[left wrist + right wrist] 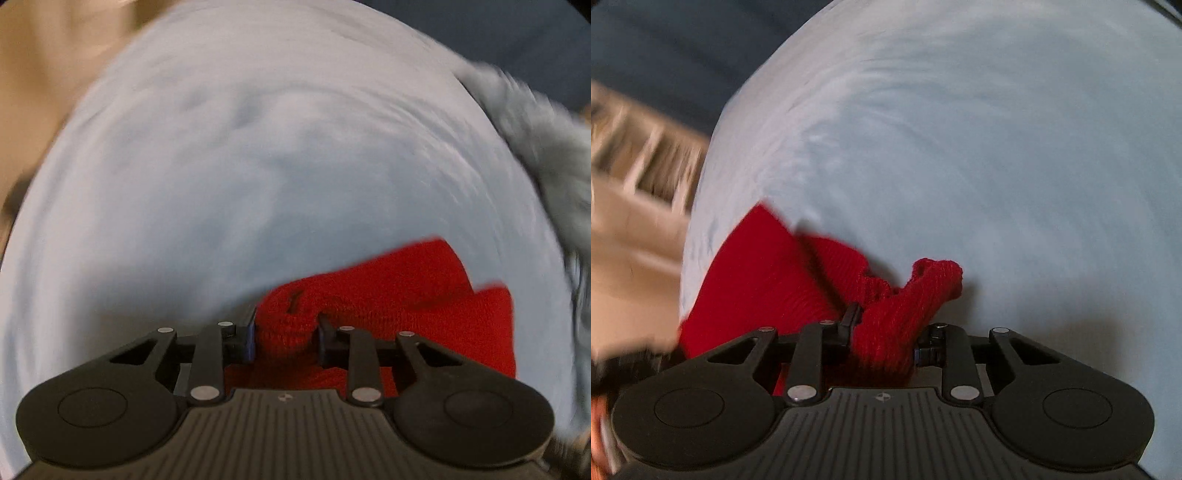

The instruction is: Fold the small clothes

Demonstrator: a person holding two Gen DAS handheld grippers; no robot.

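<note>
A small red knitted garment point(388, 295) lies on a pale blue sheet point(240, 166). My left gripper point(286, 332) is shut on a bunched edge of it; the cloth spreads to the right of the fingers. In the right wrist view my right gripper point(886, 332) is shut on another bunch of the red garment point(768, 280), with a knitted end sticking up past the fingers and the rest spreading left. Both views are motion-blurred.
The pale blue sheet point(997, 166) covers most of both views. A grey fluffy cloth point(546, 155) lies at the sheet's right edge. Beige floor point(37, 74) and dark blue fabric point(665, 48) lie beyond the sheet.
</note>
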